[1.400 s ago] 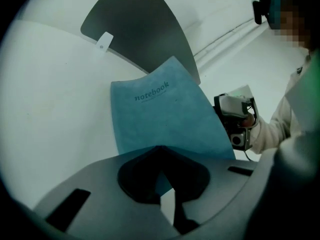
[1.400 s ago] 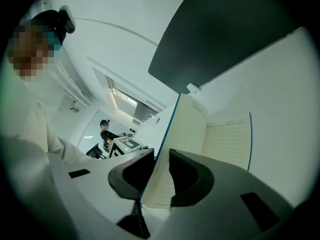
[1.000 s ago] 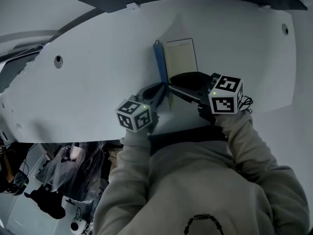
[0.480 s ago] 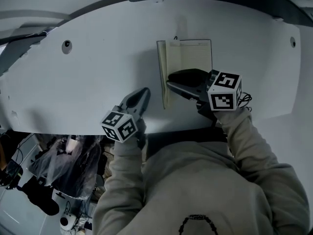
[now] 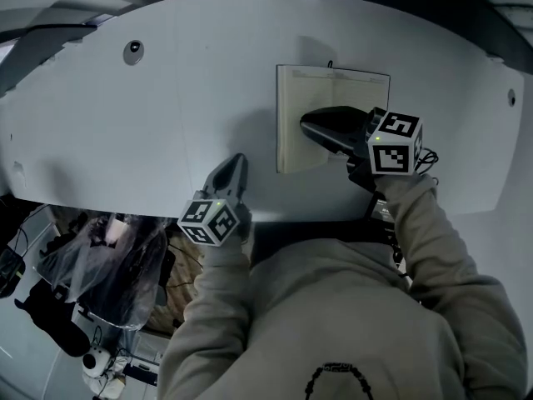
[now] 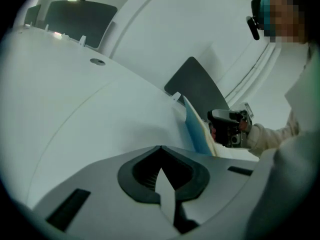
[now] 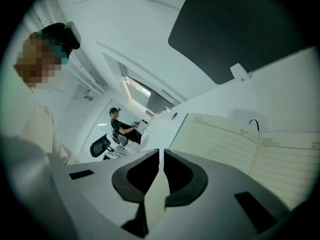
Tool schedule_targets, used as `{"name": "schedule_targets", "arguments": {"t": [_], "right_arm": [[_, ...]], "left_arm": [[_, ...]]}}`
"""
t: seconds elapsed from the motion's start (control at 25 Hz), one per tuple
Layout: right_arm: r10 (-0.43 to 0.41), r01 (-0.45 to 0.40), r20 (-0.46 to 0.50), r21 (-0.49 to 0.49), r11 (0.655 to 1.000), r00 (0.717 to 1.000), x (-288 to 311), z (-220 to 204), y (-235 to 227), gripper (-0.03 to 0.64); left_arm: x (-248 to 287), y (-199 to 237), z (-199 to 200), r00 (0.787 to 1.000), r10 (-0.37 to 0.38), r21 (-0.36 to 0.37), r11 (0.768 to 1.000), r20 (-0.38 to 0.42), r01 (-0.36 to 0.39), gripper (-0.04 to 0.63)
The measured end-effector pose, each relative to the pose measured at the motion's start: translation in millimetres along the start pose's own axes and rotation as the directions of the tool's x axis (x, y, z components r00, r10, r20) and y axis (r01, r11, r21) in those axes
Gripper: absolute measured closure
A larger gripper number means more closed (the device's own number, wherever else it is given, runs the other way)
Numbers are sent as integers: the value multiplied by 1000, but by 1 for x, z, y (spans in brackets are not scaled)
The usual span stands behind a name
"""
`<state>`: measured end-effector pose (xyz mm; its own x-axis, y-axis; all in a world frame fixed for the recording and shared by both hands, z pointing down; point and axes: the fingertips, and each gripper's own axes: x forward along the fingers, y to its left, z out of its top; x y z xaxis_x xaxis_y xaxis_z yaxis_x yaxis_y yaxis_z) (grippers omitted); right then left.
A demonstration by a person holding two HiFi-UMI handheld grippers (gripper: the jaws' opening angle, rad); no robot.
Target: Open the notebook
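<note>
The blue-covered, cream-paged notebook (image 5: 291, 123) lies open on the white counter (image 5: 166, 123), seemingly done; the right tool (image 5: 306, 127) has just been closing its jaws on nothing, and the left tool (image 5: 236, 162) has its jaws together

The cream ruled-paper notebook (image 5: 333, 86) has matt, smooth pages. The white curved table (image 5: 166, 123) looks smooth with a dull sheen. The beige cloth sleeve (image 5: 433, 240) is soft and matt.

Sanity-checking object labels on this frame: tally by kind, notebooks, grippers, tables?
Notebook, lying open: 1
Grippers: 2, the left gripper and the right gripper, whose fingers have just been closing with nothing between them
Table: 1
Total: 4
</note>
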<state>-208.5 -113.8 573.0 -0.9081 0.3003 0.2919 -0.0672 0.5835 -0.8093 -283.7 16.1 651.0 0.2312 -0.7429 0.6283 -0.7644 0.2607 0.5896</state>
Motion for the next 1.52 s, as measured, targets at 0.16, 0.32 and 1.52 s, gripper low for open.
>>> {"name": "schedule_targets", "arguments": {"t": [0.16, 0.32, 1.52], "right_arm": [[-25, 26, -66, 14, 1000, 998, 12, -18, -13, 571], [-60, 63, -145, 16, 998, 988, 33, -43, -29, 571], [-144, 153, -75, 142, 978, 987, 49, -53, -52, 594]], "left_arm": [[-6, 5, -4, 1000, -9, -4, 1000, -6, 9, 595], [-19, 19, -3, 1000, -4, -29, 1000, 12, 4, 595], [-44, 47, -9, 998, -60, -52, 997, 30, 61, 595]]}}
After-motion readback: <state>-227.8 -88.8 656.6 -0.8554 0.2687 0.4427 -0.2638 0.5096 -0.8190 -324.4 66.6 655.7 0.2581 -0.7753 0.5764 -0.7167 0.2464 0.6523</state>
